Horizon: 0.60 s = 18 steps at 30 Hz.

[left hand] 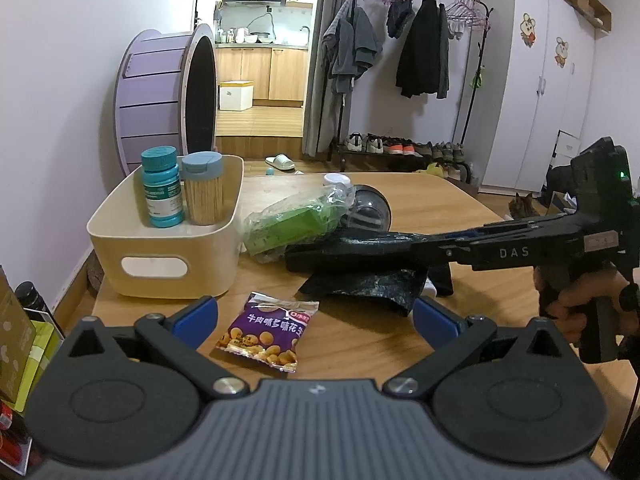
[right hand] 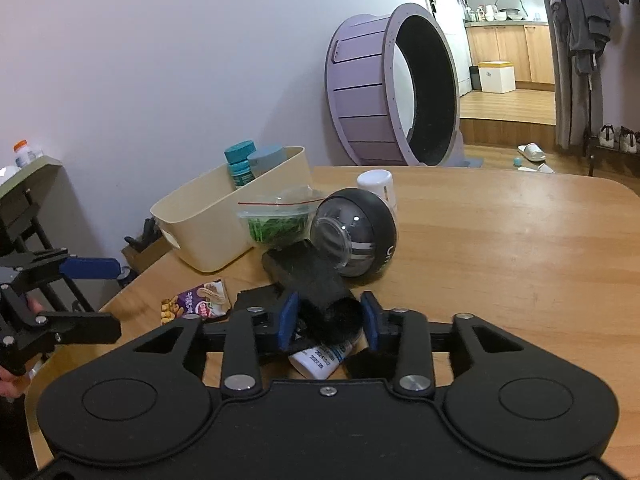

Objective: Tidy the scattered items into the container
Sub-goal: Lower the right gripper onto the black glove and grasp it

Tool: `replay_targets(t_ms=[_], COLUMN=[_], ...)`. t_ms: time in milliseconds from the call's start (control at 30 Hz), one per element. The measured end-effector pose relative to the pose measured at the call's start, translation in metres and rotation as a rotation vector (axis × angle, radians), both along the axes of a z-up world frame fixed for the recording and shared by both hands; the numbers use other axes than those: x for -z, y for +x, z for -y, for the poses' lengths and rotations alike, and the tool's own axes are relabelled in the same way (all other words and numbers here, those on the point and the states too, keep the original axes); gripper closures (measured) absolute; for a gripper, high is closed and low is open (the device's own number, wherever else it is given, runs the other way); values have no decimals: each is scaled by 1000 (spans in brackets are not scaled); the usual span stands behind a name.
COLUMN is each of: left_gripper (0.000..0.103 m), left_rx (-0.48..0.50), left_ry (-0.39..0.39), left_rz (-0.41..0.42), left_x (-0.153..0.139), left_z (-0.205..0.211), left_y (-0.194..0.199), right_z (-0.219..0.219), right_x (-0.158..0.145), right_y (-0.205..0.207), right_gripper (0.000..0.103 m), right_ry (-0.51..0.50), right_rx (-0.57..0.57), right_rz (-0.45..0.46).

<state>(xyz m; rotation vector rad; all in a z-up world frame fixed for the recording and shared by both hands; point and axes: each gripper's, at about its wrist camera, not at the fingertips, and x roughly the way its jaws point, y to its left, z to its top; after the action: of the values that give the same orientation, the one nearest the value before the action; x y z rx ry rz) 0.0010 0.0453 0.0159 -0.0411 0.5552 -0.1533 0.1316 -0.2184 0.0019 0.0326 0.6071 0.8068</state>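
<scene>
The cream container (left hand: 172, 240) stands at the table's left with a teal bottle (left hand: 160, 188) and a toothpick jar (left hand: 202, 188) upright inside. My right gripper (right hand: 329, 320) is shut on the near end of a black soft roll (right hand: 316, 280), which reaches towards a dark gyro ball (right hand: 354, 232). A white tube (right hand: 320, 360) lies under the jaws. My left gripper (left hand: 316, 320) is open with nothing held, just above a purple snack packet (left hand: 268, 332). A bag of green bits (left hand: 296, 220) leans by the container. A black foil packet (left hand: 360, 284) lies flat.
A small white-capped bottle (right hand: 376, 184) stands behind the ball. The wooden table (right hand: 500, 260) stretches bare to the right. A purple wheel (right hand: 392, 88) stands on the floor behind. A hand (left hand: 580, 300) grips the right tool's handle at the right.
</scene>
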Motion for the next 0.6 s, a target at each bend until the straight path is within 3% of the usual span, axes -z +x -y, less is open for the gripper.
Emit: replay_targets(t_ms=[67, 200, 367, 600], left_gripper=[0, 0, 0, 0], left_rx=[0, -1, -2, -10], left_ry=[1, 0, 1, -2], left_rz=[0, 0, 0, -1], left_x=[0, 0, 0, 0], left_z=[0, 0, 0, -2], left_y=[0, -1, -1, -1], right_z=[-2, -9, -16, -15], right_x=[1, 7, 10, 5], right_y=[1, 4, 4, -4], right_gripper=[49, 48, 67, 73], right_ry=[11, 4, -5, 22], right_rx=[4, -8, -17, -12], right_rz=[13, 2, -3, 22])
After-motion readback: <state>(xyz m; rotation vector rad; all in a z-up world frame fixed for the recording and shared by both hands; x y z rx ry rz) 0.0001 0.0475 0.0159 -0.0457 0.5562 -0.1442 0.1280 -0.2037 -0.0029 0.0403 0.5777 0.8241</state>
